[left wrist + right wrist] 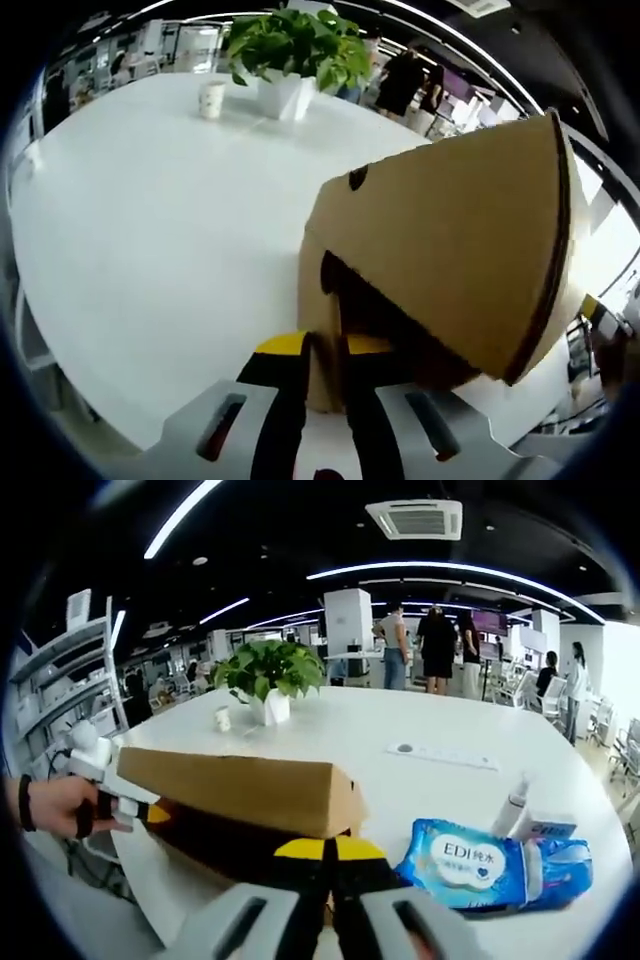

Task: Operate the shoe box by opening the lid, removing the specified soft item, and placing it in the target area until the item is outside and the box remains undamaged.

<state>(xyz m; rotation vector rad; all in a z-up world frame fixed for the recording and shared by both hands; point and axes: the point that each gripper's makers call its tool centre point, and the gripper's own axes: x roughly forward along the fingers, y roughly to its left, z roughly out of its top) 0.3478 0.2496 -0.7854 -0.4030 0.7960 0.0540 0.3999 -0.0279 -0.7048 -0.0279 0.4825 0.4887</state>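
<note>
A: Quick pass. Where's the shoe box [240,795]?

B: On the white table [150,250], near my edge. Brown cardboard, lid [470,240] propped up at a slant; in the left gripper view I see a dark gap under it and an oval hole in the lid's face.

A: Room to move?

B: Plenty. In the left gripper view the tabletop is bare out to a paper cup [211,99] and a potted plant [290,55] at the far side. In the right gripper view, right of the box, there's a blue wipes pack [480,865], a small white bottle [512,805] and a box [540,827] just behind it, and a power strip [442,755] further back. People stand well beyond the table.

A: Box orientation?

B: Long axis runs left-right across the right gripper view.

A: Grippers?

B: My left gripper [322,375] is pinching a front wall edge of the box, jaws closed on the cardboard. My right gripper [330,865] has its jaws pressed together against the box's near side; I can't tell whether it pinches anything. My hand [50,805] holds the left gripper at the box's left end.
</note>
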